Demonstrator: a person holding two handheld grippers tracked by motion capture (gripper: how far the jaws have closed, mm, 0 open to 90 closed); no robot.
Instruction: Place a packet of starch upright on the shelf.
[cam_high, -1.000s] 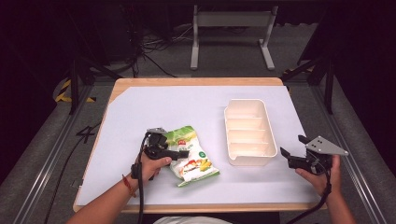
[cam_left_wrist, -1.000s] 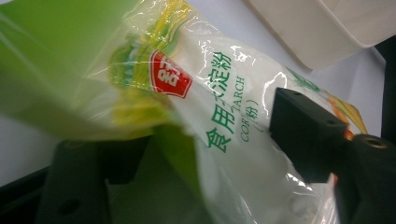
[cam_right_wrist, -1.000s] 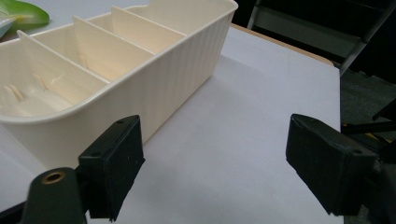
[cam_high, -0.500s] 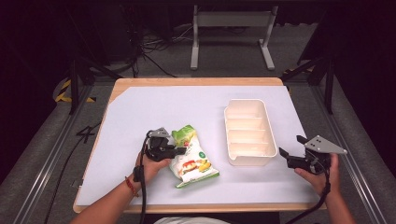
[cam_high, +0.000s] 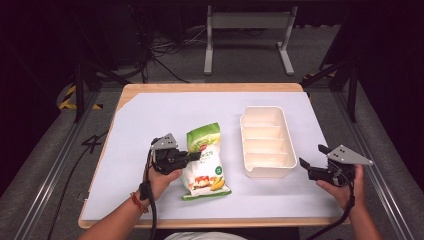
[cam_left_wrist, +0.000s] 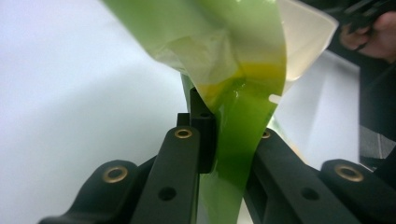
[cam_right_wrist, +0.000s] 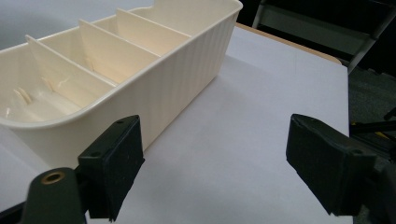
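Green snack bag (cam_high: 205, 157) in clenched left gripper (cam_high: 192, 156), right gripper (cam_high: 311, 163) released, white-covered table (cam_high: 150, 120), dark room.

Open white sheet (cam_high: 150, 120) on far + left part of table, nothing on it, free passage there. Mid-table blocked by snack bag (cam_high: 204, 155), left gripper (cam_high: 192, 157) clamped on its edge. Cream divided bin (cam_high: 265, 142) stands right of centre, tall walls; clear lane between bag & bin. Right gripper (cam_high: 312, 161), jaws wide apart, sits just beside bin's near right corner; narrow strip of sheet btw bin and table's right edge
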